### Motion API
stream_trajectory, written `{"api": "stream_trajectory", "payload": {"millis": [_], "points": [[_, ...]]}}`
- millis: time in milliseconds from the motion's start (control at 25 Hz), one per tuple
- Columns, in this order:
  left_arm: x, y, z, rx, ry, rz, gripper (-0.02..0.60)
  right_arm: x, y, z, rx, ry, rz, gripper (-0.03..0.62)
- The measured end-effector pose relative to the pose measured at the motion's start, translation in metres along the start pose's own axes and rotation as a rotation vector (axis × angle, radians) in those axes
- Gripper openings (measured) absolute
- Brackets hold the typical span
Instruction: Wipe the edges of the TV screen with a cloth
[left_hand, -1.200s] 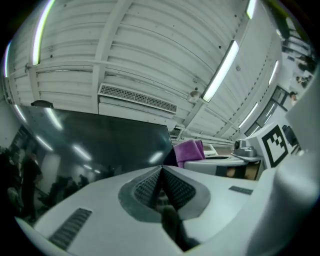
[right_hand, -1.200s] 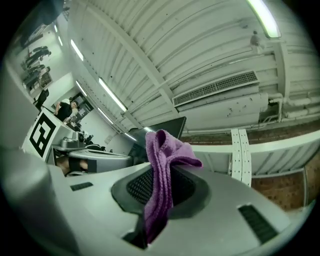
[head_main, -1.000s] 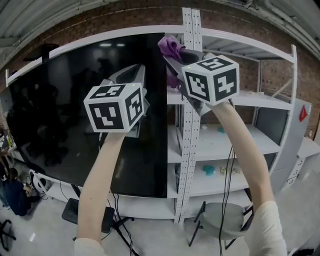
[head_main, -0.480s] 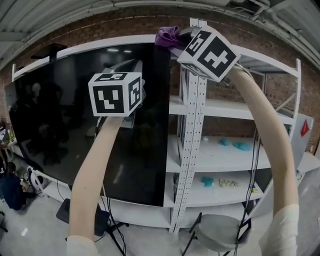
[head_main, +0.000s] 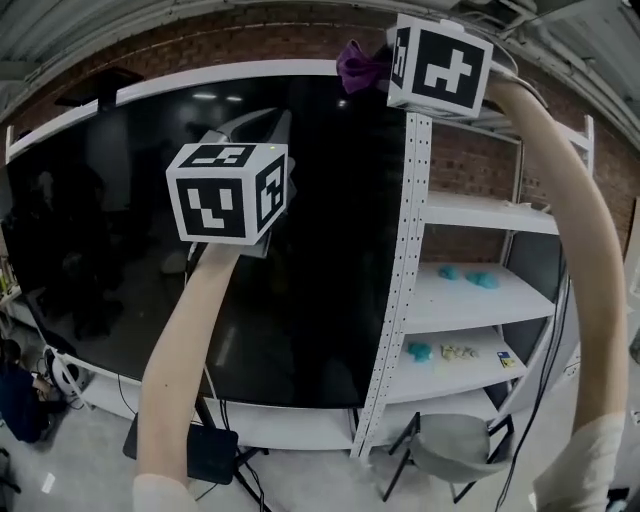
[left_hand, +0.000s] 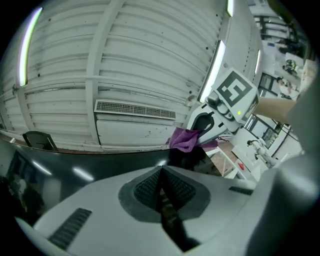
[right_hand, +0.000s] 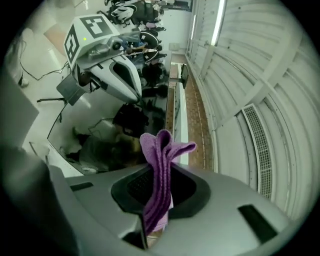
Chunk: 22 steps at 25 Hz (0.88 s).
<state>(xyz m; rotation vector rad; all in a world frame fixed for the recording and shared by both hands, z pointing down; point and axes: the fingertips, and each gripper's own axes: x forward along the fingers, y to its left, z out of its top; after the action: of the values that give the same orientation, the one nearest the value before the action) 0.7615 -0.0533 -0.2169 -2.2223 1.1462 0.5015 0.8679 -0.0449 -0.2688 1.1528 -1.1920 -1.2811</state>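
Observation:
The big black TV screen (head_main: 110, 230) fills the left and middle of the head view. A purple cloth (head_main: 356, 62) sits at the screen's top edge near its upper right corner, and my right gripper (head_main: 372, 62) is shut on it, arm stretched up. In the right gripper view the cloth (right_hand: 159, 160) sticks up from between the closed jaws of that gripper (right_hand: 159, 182). My left gripper (head_main: 262, 128) hovers in front of the upper screen, shut and empty (left_hand: 161, 172). From there the cloth (left_hand: 186, 139) shows above the dark screen (left_hand: 55, 172).
A white perforated post (head_main: 405, 250) stands just right of the TV. White shelves (head_main: 500, 300) behind it carry small teal items (head_main: 468, 277). A grey chair (head_main: 450, 455) and a black box (head_main: 205, 452) are on the floor below. A ribbed ceiling is close overhead.
My right gripper has carried the cloth up the TV's right side to the top corner. The left gripper has stayed roughly where it was in front of the screen.

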Motion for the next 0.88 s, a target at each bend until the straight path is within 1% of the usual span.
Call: {"api": "stream_trajectory", "payload": {"millis": [160,280,400,600,680,800,880], "points": [[-0.028,0.051,0.004,0.001,0.002,-0.066,0.015,0.013,-0.004,0.049,0.010,0.063,-0.006,0.054],[-0.048,0.089,0.003,-0.004,-0.001,-0.078,0.015,0.023,-0.004,0.087,0.029,0.067,0.011,0.054],[-0.062,0.120,-0.004,-0.017,-0.009,-0.060,0.015,0.033,-0.001,0.123,0.033,0.045,0.030,0.054],[-0.090,0.180,-0.016,-0.001,-0.009,-0.029,0.015,0.056,0.003,0.204,-0.036,0.014,0.076,0.054],[-0.104,0.211,-0.018,-0.003,-0.010,0.004,0.015,0.064,0.001,0.235,-0.050,-0.017,0.088,0.054],[-0.130,0.261,-0.023,-0.030,-0.002,0.054,0.015,0.074,-0.001,0.282,-0.080,-0.049,0.097,0.054],[-0.147,0.295,-0.021,-0.014,0.003,0.084,0.015,0.080,-0.002,0.312,-0.092,-0.053,0.098,0.054]]}}
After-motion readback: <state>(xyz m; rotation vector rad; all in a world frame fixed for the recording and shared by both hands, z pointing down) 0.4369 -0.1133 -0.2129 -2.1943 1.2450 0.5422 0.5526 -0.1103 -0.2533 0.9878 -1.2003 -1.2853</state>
